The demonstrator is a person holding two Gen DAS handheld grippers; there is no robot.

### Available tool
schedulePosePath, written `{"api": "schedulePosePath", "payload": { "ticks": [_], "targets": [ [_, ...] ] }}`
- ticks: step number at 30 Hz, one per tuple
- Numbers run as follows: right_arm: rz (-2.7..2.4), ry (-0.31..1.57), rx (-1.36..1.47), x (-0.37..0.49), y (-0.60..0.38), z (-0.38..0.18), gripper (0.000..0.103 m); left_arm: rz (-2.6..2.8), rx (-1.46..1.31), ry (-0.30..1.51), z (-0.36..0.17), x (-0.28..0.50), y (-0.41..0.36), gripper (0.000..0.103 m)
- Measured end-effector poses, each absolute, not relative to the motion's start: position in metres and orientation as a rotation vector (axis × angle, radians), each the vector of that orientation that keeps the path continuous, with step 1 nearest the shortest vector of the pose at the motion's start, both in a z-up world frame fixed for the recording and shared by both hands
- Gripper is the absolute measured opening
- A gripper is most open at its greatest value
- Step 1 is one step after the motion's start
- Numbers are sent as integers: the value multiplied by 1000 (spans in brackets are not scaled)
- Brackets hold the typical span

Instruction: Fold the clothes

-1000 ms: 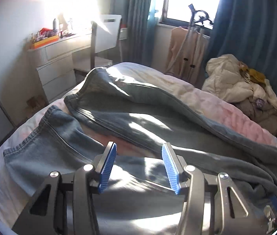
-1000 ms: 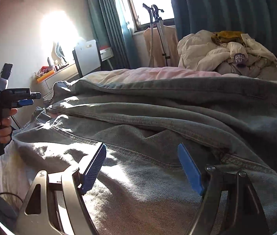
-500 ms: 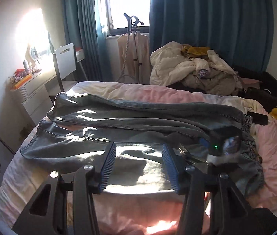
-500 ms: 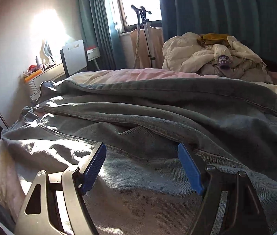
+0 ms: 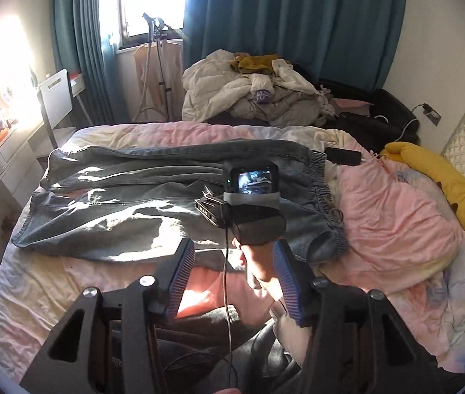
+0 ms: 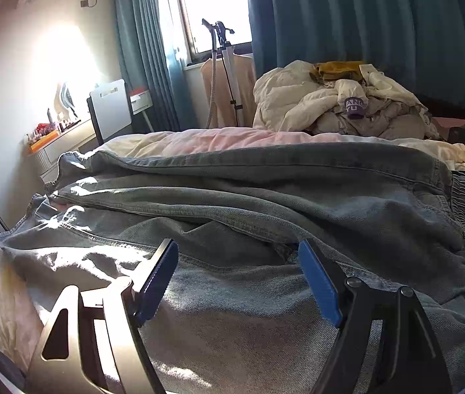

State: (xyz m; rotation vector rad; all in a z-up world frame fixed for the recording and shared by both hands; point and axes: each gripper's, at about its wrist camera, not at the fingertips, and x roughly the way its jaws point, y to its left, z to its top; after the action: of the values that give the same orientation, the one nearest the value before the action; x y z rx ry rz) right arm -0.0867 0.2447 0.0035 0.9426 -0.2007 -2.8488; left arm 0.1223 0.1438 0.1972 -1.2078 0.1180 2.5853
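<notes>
in the left wrist view, one pair of jeans (image 5: 153, 210) lies spread across the pink bedding (image 5: 393, 223), its two legs running toward the left and the elastic waistband at the right. the left gripper (image 5: 234, 267) hangs above the near edge of the bed, its two blue pads spread apart with nothing between them. just beyond it a hand (image 5: 260, 267) holds the right gripper's body, whose one small screen (image 5: 254, 182) faces the camera over the jeans. one pile of pale clothes (image 5: 258, 90) sits behind the bed, one yellow cushion (image 5: 442, 180) lies at the right, and one dark phone (image 5: 344, 156) rests by the waistband.

in the right wrist view, the right gripper (image 6: 237, 279) hovers low over the denim, its two blue pads wide apart and grasping nothing. one garment steamer stand (image 6: 224, 65) rises by the window.
</notes>
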Motion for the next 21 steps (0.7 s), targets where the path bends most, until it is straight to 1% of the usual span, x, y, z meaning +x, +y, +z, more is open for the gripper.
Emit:
{"api": "schedulePosePath", "payload": {
  "ticks": [5, 12, 14, 17, 21],
  "targets": [
    [-2843, -228, 948, -88, 248, 4, 77, 2560, -1217, 129, 196, 125, 145, 51],
    [-2829, -249, 946, -89, 250, 3, 77, 2415, -1267, 191, 172, 116, 159, 51],
    [-2831, -245, 937, -88, 250, 4, 77, 2393, -1266, 183, 166, 107, 159, 51],
    [-2834, -270, 934, -88, 255, 4, 77, 2517, -1175, 198, 160, 90, 150, 51],
    [-2838, -302, 930, -89, 262, 4, 77, 2651, -1129, 169, 145, 51, 127, 51]
  ]
}}
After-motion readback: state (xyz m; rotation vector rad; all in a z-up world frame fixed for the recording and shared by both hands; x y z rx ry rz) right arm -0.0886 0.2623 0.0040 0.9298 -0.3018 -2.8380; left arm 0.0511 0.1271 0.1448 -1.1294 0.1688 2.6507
